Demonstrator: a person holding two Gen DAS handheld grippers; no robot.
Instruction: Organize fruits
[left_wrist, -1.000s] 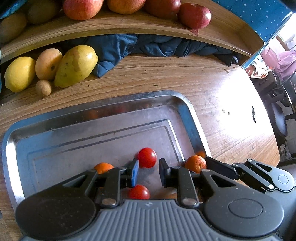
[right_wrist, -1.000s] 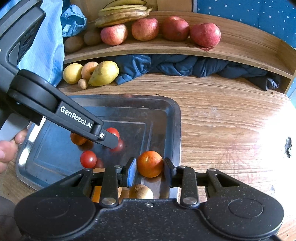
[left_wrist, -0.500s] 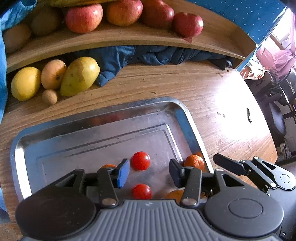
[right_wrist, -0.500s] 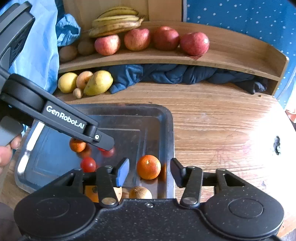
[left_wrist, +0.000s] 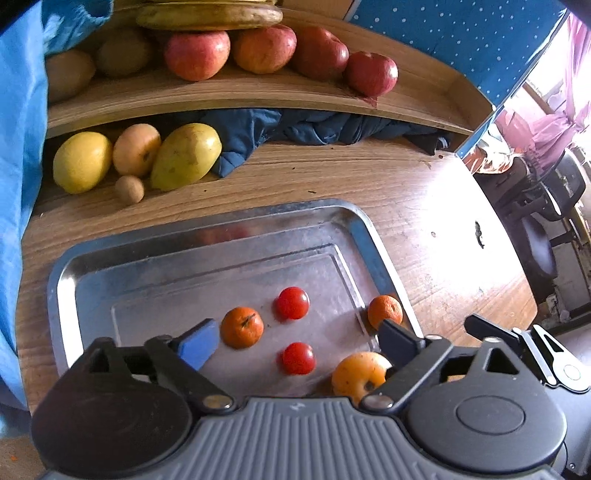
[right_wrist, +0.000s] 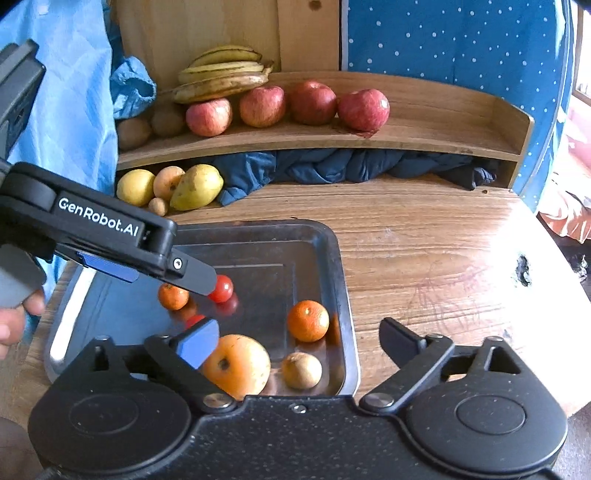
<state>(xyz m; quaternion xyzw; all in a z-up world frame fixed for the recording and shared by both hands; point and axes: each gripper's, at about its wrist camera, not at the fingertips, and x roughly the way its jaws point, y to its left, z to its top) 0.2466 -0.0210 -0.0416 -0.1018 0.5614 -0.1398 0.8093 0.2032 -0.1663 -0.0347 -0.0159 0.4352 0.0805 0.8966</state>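
Observation:
A metal tray (left_wrist: 207, 229) lies on the wooden table. On it are two cherry tomatoes (left_wrist: 292, 302) (left_wrist: 297, 358), two mandarins (left_wrist: 242, 327) (left_wrist: 385, 311) and a yellow-orange fruit (left_wrist: 360, 374). My left gripper (left_wrist: 299, 339) hangs wide open above the tray's near half and holds nothing. My right gripper (right_wrist: 300, 339) is also wide open and empty, above the tray's near right corner. Below it sit a mandarin (right_wrist: 308, 320), the yellow-orange fruit (right_wrist: 238, 365) and a small brown fruit (right_wrist: 301, 370). One finger (right_wrist: 192, 275) of the left gripper partly covers a tomato (right_wrist: 222, 288).
A wooden shelf (right_wrist: 424, 140) at the back carries apples (right_wrist: 364, 109), bananas (right_wrist: 221, 79) and kiwis. Under it lie a lemon (right_wrist: 135, 186), a mango (right_wrist: 195, 186) and a dark blue cloth (right_wrist: 332, 166). A hand (right_wrist: 14, 321) holds the left gripper. Bare table stretches to the right of the tray.
Both grippers have opened from nearly shut to wide open and have drawn back and up from the tray. The fruit on the tray has stayed where it was.

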